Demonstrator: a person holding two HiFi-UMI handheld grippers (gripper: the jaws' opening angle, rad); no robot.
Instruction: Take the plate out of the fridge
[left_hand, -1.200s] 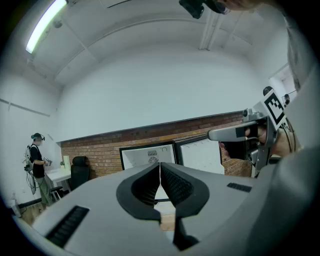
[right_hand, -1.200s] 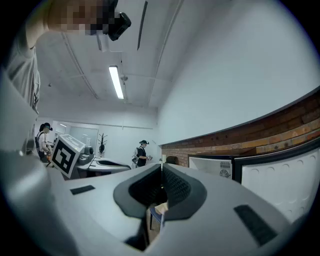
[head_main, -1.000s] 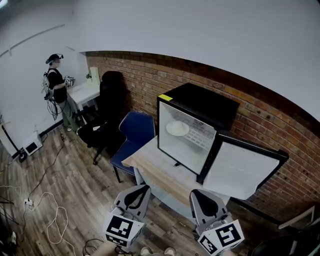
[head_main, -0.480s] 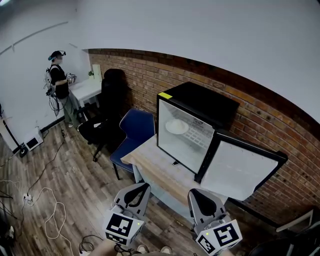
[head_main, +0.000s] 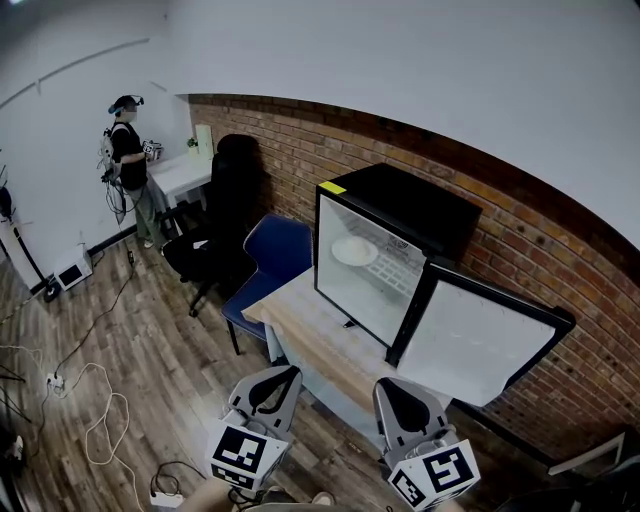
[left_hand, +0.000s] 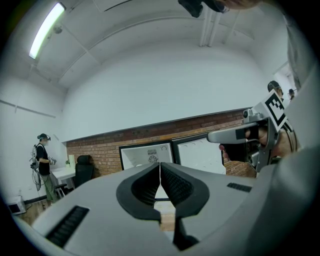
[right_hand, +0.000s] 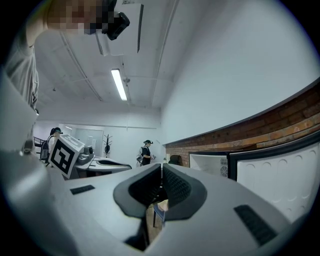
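A small black fridge (head_main: 400, 215) stands on a wooden table (head_main: 310, 345) against the brick wall, its door (head_main: 475, 340) swung open to the right. A white plate (head_main: 355, 250) lies on the wire shelf inside, in the head view. My left gripper (head_main: 277, 375) and right gripper (head_main: 395, 390) hang low in front of the table, well short of the fridge. Both have their jaws together with nothing between them. In the left gripper view the left gripper (left_hand: 160, 165) points at the open fridge (left_hand: 146, 156). The right gripper (right_hand: 161, 167) points level past the fridge door (right_hand: 272, 180).
A blue chair (head_main: 270, 270) stands at the table's left end, with a black office chair (head_main: 215, 230) behind it. A person (head_main: 128, 165) stands at a white desk (head_main: 185, 175) far left. Cables (head_main: 90, 400) trail over the wooden floor.
The scene has shifted slightly right and down as the head turns. Both grippers stay shut and have drifted a little lower in the view.
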